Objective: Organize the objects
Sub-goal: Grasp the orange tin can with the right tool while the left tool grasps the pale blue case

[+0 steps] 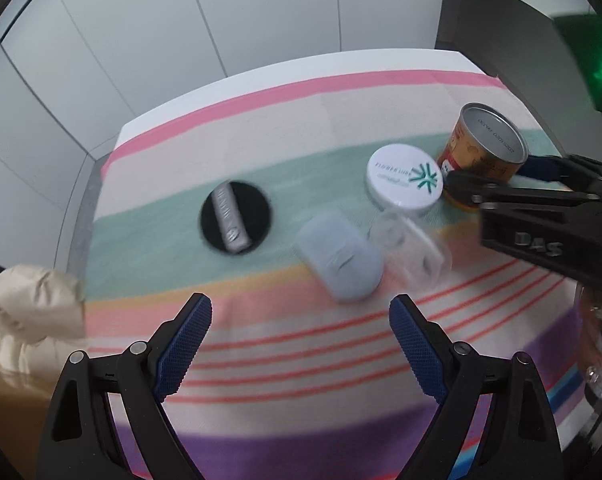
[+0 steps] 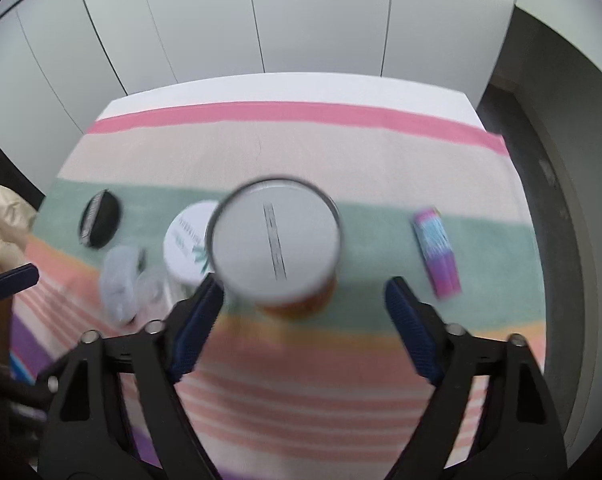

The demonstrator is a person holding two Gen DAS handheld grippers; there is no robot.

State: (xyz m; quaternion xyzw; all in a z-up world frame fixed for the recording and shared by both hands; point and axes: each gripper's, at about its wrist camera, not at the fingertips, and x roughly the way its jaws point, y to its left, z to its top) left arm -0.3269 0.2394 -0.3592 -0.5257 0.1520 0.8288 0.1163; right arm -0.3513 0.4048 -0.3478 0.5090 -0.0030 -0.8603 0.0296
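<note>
An orange can with a silver lid (image 1: 485, 152) (image 2: 277, 240) stands on the striped cloth. My right gripper (image 2: 303, 292) (image 1: 501, 172) is open, its fingers on either side of the can's lower part, not closed on it. A white round tin (image 1: 404, 174) (image 2: 187, 242) sits left of the can. A pale blue case (image 1: 341, 256) (image 2: 117, 280) and a clear plastic piece (image 1: 411, 246) lie in front of my open, empty left gripper (image 1: 301, 312). A black disc with a silver tube on it (image 1: 235, 218) (image 2: 99, 222) lies at the left.
A purple and blue packet (image 2: 437, 252) lies on the green stripe to the right of the can. The striped cloth (image 1: 301, 360) covers a white table against a grey panelled wall. A cream fabric bundle (image 1: 25, 312) sits off the table's left edge.
</note>
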